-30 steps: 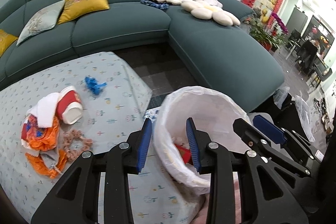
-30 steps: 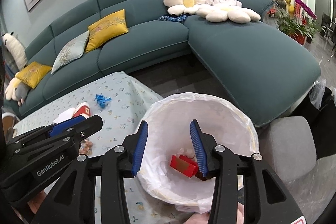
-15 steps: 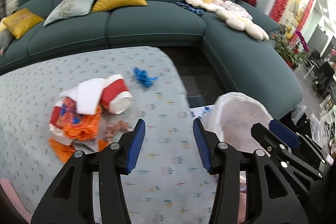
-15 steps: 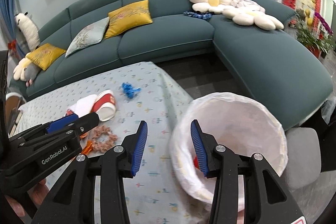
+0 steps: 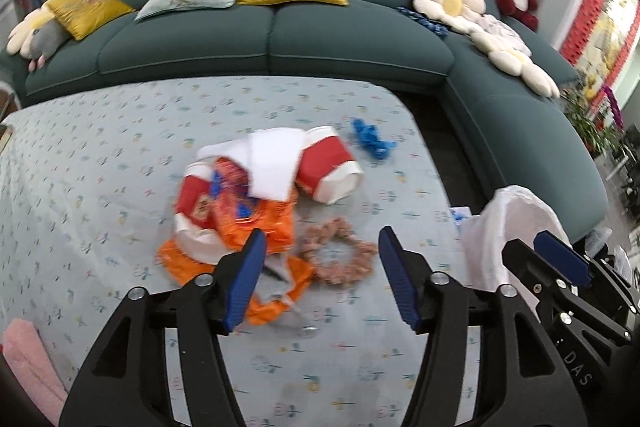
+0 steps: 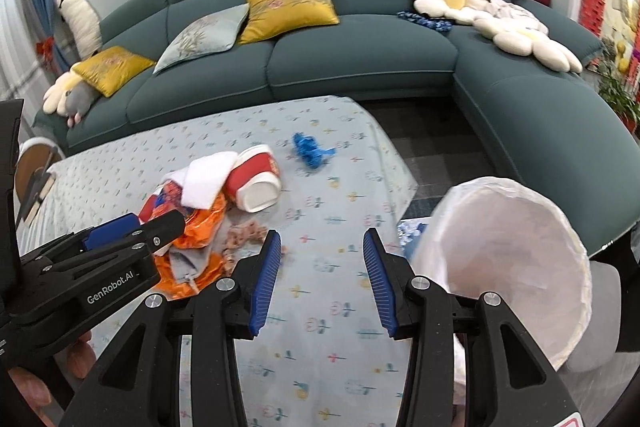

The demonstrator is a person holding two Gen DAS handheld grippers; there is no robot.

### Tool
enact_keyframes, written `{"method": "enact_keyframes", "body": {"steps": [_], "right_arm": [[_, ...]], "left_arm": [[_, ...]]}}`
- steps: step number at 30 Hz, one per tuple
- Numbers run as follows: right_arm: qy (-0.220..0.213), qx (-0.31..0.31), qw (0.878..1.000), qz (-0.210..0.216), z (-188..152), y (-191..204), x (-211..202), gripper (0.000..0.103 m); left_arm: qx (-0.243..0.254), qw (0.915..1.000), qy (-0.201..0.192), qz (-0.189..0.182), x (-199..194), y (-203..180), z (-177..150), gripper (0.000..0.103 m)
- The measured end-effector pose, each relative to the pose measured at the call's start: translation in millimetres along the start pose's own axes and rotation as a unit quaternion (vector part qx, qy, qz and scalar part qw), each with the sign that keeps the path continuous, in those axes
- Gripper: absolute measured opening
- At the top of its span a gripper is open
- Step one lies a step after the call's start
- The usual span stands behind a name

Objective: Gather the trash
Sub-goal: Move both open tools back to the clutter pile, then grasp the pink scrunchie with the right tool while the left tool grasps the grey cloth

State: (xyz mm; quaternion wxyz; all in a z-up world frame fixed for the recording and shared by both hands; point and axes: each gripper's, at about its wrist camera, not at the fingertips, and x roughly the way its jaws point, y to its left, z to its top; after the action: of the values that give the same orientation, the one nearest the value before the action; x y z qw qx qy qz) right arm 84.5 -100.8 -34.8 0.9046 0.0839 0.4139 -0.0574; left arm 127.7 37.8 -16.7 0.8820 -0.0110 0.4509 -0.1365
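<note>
A trash pile lies on the patterned tablecloth (image 5: 100, 187): a red-and-white paper cup (image 5: 332, 171), a white tissue (image 5: 276, 163), orange wrappers (image 5: 256, 223), a pinkish scrunchie (image 5: 340, 259) and a blue crumpled scrap (image 5: 372, 141). My left gripper (image 5: 320, 279) is open and empty, just short of the wrappers and scrunchie. My right gripper (image 6: 320, 279) is open and empty over bare cloth, right of the pile (image 6: 208, 203). The white-lined bin (image 6: 516, 251) stands at the table's right edge.
A teal corner sofa (image 6: 360, 67) with yellow cushions, flower pillows and a red plush bear runs behind and to the right of the table. A pink cloth (image 5: 28, 367) lies at the table's near left. Dark floor (image 6: 432, 139) separates table and sofa.
Both grippers swung left, away from the bin's mouth, toward the trash pile. The left gripper opened wider and now faces the wrappers and scrunchie.
</note>
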Motion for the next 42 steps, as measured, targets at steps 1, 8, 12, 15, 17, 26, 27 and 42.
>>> {"method": "enact_keyframes", "body": {"steps": [1,8,12,15,17,26,27,42], "right_arm": [[0.003,-0.004,1.0,0.002,-1,5,2,0.042],[0.019,-0.015,1.0,0.009,-2,28,20,0.042],[0.029,-0.023,0.999,0.012,-5,41,30,0.042],[0.038,-0.025,0.999,0.013,-7,47,39,0.042],[0.044,-0.026,0.999,0.014,-9,50,44,0.042],[0.068,-0.038,0.997,0.018,-18,66,67,0.042],[0.072,-0.039,0.997,0.018,-19,68,71,0.042],[0.118,-0.051,0.991,0.022,-25,76,127,0.039]], "left_arm": [[-0.007,1.0,0.002,0.003,2,7,-1,0.057],[-0.039,0.9989,0.017,0.021,11,44,-10,0.062],[-0.06,0.9974,0.027,0.031,18,64,-17,0.067],[-0.075,0.996,0.035,0.035,23,75,-23,0.07],[-0.084,0.995,0.042,0.033,26,82,-26,0.07],[-0.122,0.9893,0.077,0.023,45,107,-42,0.07],[-0.122,0.9891,0.079,0.022,47,108,-43,0.07],[-0.125,0.9877,0.094,0.0,61,99,-50,0.069]]}}
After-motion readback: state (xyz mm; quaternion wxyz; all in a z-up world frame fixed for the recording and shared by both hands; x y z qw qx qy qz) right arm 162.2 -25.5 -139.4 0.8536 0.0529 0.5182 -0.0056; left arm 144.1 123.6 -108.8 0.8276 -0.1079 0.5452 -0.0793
